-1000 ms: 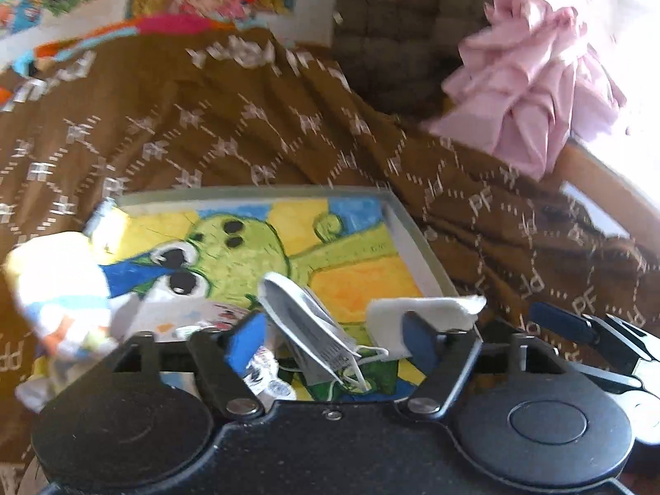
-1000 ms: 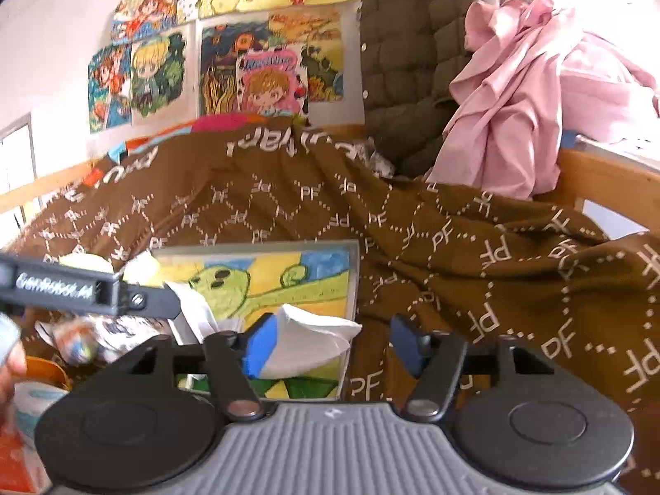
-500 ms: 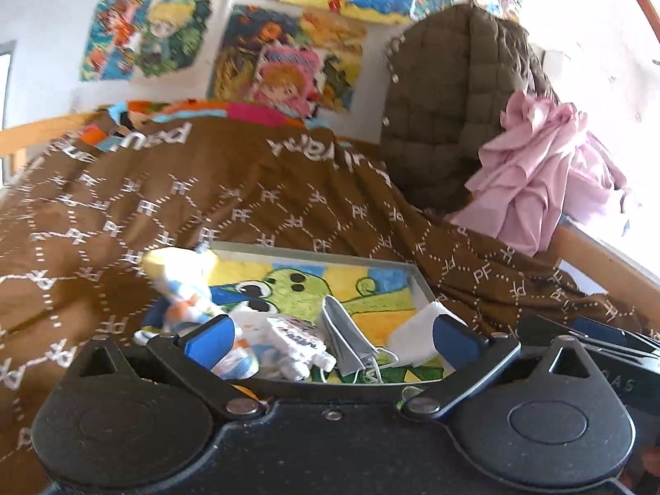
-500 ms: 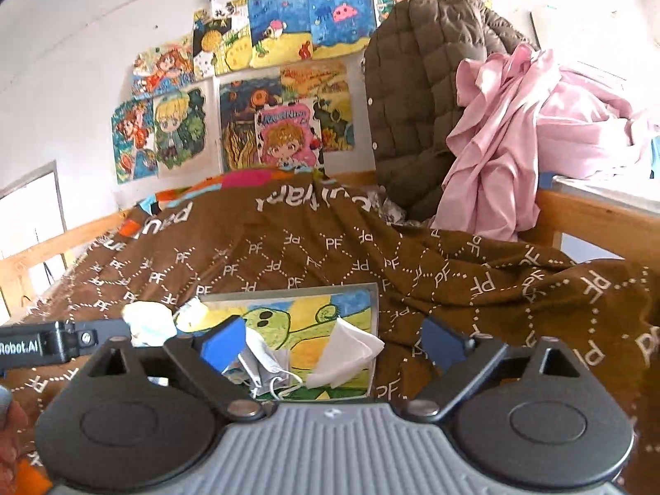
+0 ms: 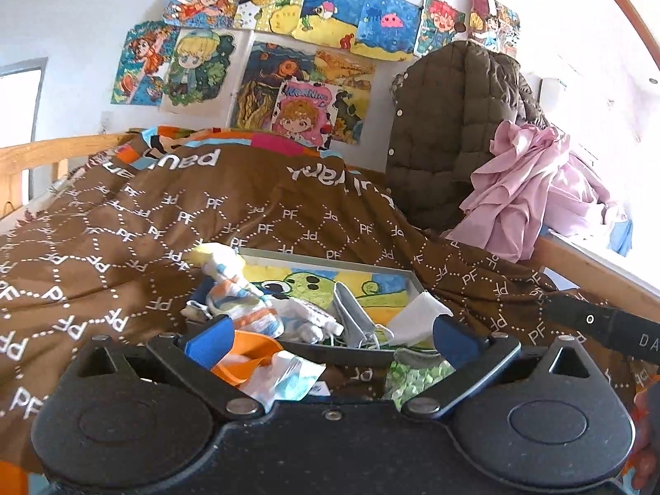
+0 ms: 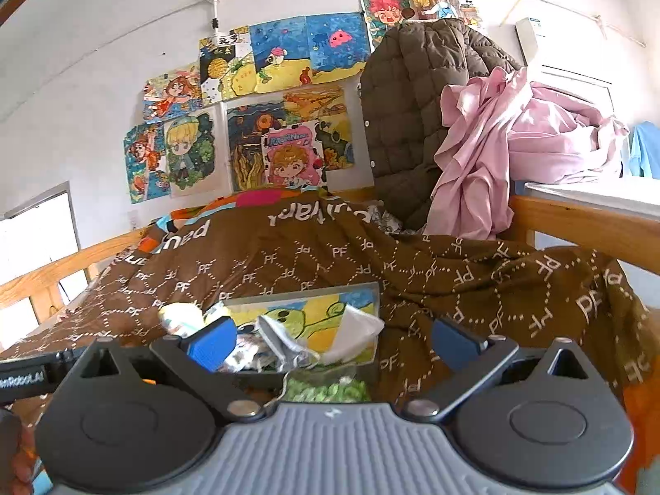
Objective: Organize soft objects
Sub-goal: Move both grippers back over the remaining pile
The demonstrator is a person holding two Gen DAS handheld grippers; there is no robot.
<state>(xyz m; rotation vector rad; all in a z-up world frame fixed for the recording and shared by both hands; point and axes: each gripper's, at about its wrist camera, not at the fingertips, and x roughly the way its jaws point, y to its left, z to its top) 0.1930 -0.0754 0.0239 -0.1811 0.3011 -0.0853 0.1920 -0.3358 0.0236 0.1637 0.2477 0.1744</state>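
A shallow tray (image 5: 330, 256) with a green cartoon picture lies on the brown bedspread; it also shows in the right wrist view (image 6: 305, 292). In it lie a plush toy (image 5: 231, 280), a grey face mask (image 5: 350, 317) and a white mask (image 5: 416, 317), which the right wrist view shows too (image 6: 357, 330). My left gripper (image 5: 330, 340) is open and empty, pulled back from the tray. My right gripper (image 6: 334, 340) is open and empty, also back from the tray. A green soft item (image 6: 326, 387) and an orange object (image 5: 243, 350) lie just below the fingers.
The brown PF-patterned bedspread (image 5: 165, 227) covers the bed. A brown quilted jacket (image 5: 449, 123) and pink cloth (image 5: 524, 189) hang at the right by the wooden bed rail (image 6: 577, 218). Drawings cover the wall (image 5: 288, 41). The other gripper's arm (image 5: 610, 321) shows at right.
Both grippers have opened, let go of what they held into the tray, and drawn back and up. The toy and masks now lie in the tray.
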